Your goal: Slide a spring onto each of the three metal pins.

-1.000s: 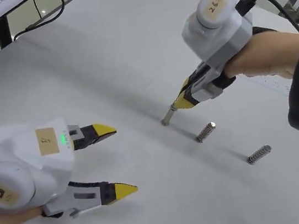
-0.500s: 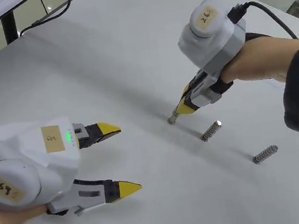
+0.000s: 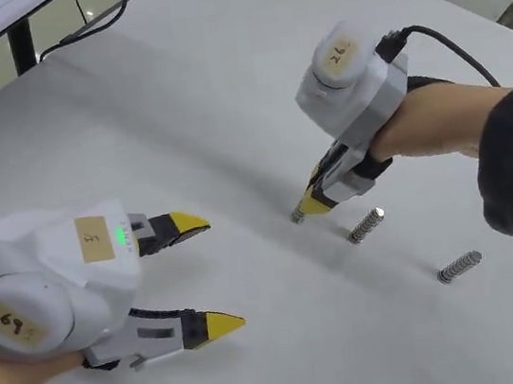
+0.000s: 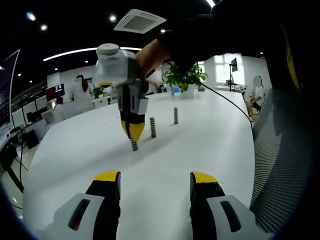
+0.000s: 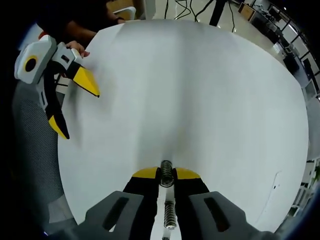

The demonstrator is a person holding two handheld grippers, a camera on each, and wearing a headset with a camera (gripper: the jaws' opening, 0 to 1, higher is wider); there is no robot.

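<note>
My right gripper (image 3: 307, 206) is shut on a coiled spring (image 3: 296, 215), held steeply with its lower end at the white table (image 3: 203, 85). The spring's coil (image 5: 166, 173) sits end-on between the yellow tips. From the left gripper view the right gripper (image 4: 133, 129) points down and the spring (image 4: 134, 145) reaches the tabletop. Two pins stand upright to the right, each wrapped in a spring (image 3: 366, 225) (image 3: 460, 266); they also stand behind the right gripper (image 4: 153, 127) (image 4: 175, 115). My left gripper (image 3: 209, 273) hovers open at the near left, holding nothing (image 4: 155, 177).
A black cable (image 3: 446, 46) trails from the right gripper across the table's far right. The left gripper (image 5: 60, 85) appears at the left in the right gripper view. A desk leg and cables (image 3: 25, 38) stand beyond the far table edge.
The right gripper has come down toward the table with the spring; less of the piece sticks out below its tips. The left gripper stays open in place.
</note>
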